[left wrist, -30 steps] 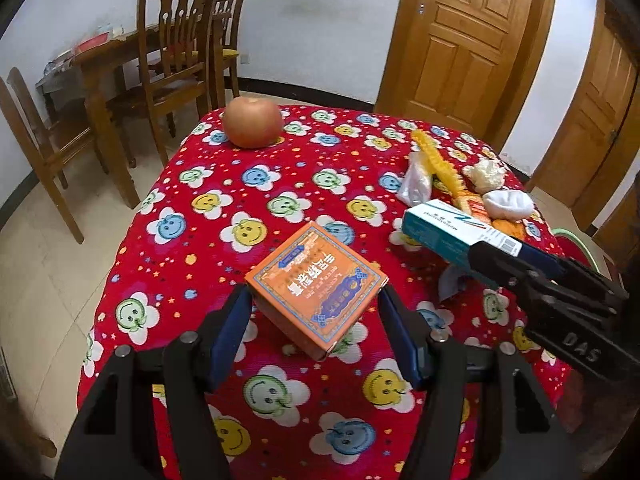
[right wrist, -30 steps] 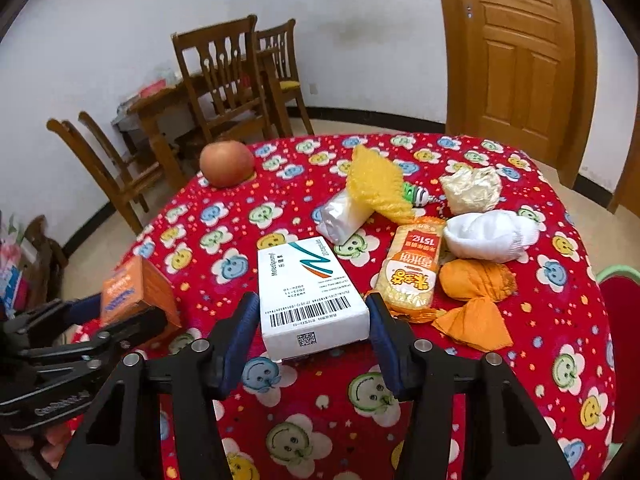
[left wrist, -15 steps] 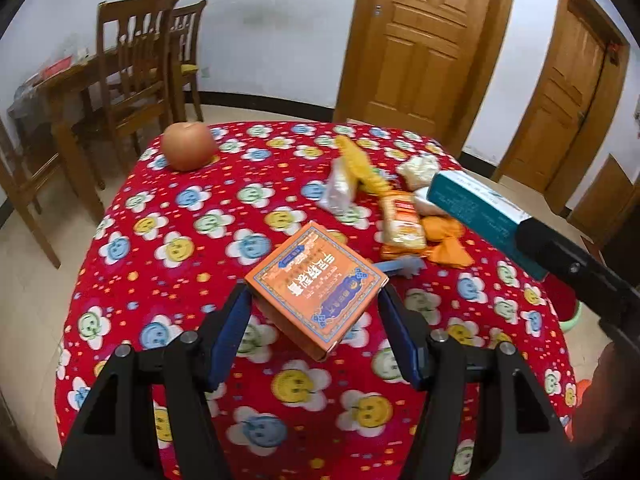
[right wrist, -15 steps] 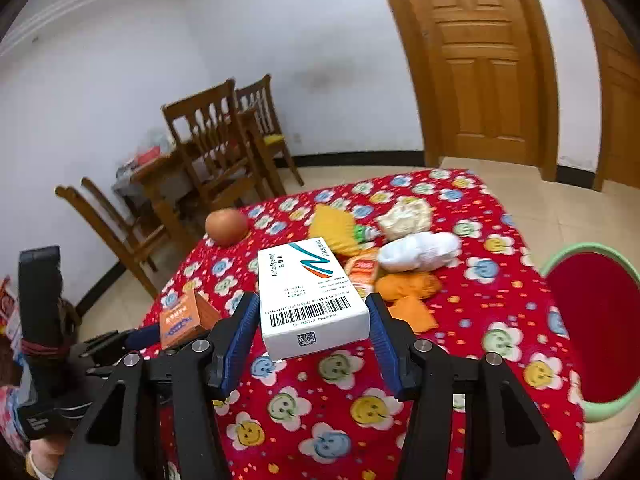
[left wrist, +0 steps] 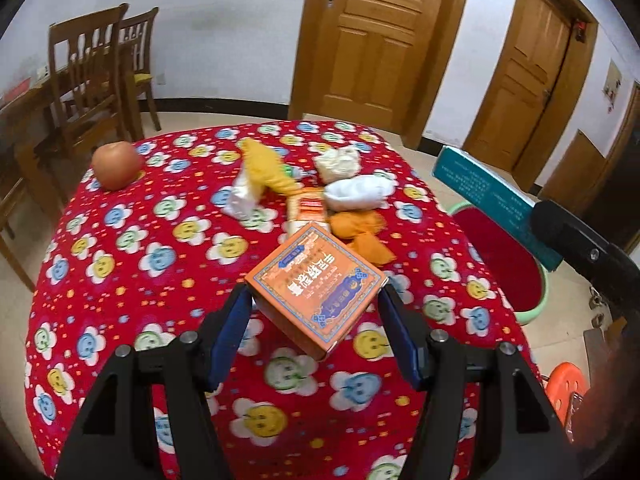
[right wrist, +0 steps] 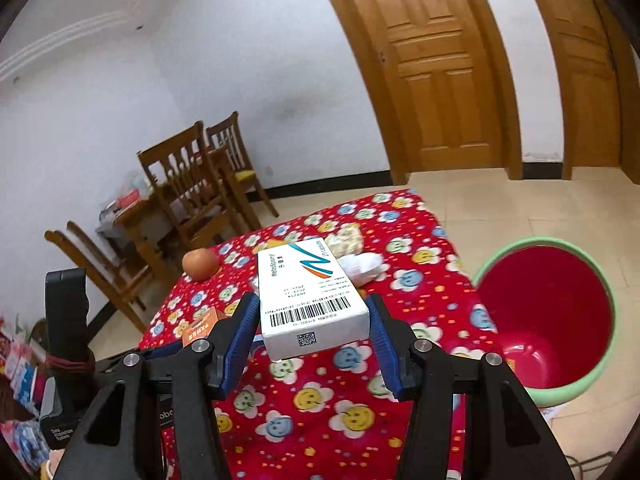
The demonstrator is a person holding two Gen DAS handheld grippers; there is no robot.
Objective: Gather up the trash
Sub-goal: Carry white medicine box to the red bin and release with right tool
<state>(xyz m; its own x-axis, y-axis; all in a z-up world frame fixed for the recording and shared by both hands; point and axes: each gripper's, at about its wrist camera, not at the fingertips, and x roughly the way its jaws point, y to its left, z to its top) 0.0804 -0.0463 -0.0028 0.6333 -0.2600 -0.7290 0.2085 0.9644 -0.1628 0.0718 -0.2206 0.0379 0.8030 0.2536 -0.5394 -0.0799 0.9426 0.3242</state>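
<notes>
Bin (right wrist: 560, 320) just beside tablecloth (right wrist: 452, 264) edge.

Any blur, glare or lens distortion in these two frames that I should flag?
Left wrist view: the trash on the table is smeared by motion, while the orange box in the left gripper stays sharp. Right wrist view: strong fisheye bending of the door; the white box reads crisply, the far table edge is slightly soft. Both have dark corners and no harsh glare.

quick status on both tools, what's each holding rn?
Left tool: closed on the orange box, lifted above the table.
Right tool: closed on the white box, lifted, near the red bin.
</notes>
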